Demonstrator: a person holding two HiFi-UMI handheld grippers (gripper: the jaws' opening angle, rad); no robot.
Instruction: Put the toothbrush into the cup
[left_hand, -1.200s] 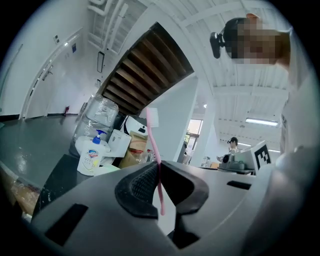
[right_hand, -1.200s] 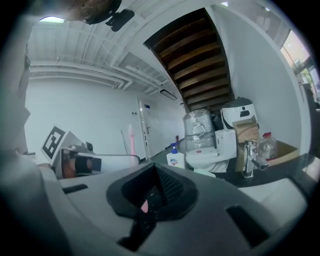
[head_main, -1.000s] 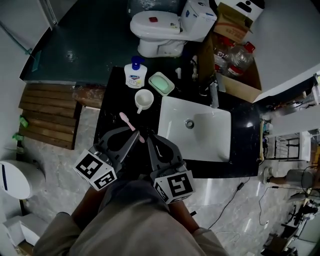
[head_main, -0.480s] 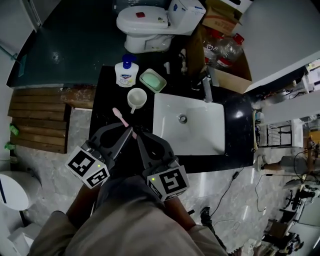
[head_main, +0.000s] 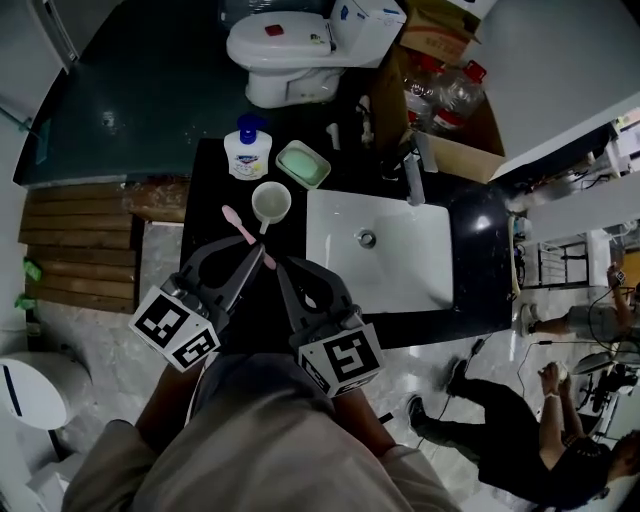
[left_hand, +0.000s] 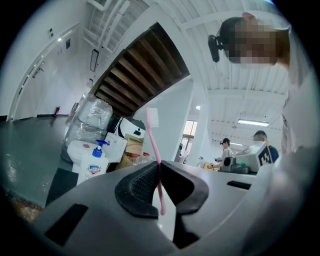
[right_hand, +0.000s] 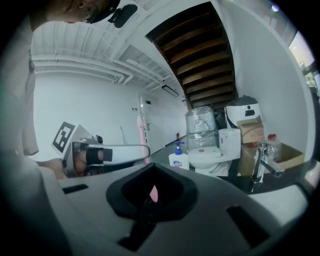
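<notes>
My left gripper (left_hand: 159, 167) is clamped on the thin pink plastic toothbrush (left_hand: 154, 140). The ribbed pads pinch its handle low down, so a short tail hangs under the grip and the long part with the bristle head sticks out past the tips.

My right gripper (right_hand: 151, 167) has its jaws together. The pink tail end shows in the hollow behind its tips, and I don't see it pinched there, so I judge that all the hold is in the left.

In the head view both grippers meet tip to tip over the black counter (head_main: 212, 200). The left gripper (head_main: 262, 258) has the toothbrush (head_main: 240, 228) angled up and left, with its head just beside the small white cup (head_main: 271, 203) and not yet over the mouth. Past the cup are a white pump soap bottle with a blue cap (head_main: 247, 152) and a pale green soap dish (head_main: 303, 164). The white rectangular sink (head_main: 322, 250) is to the right.

Step in hand, as I judge it, is carrying the brush to the cup.

- First pull the right gripper clear so it can't snag the tail.
- Bring the leading end above the cup opening, coming from over the rim and not from the side, since the cup looks light and a side knock could tip it.
- Tilt the wrist so the long end points down into the mouth.
- Lower it until that end is well below the rim.
- Only then open the jaws, or the brush may pivot out onto the counter.
</notes>
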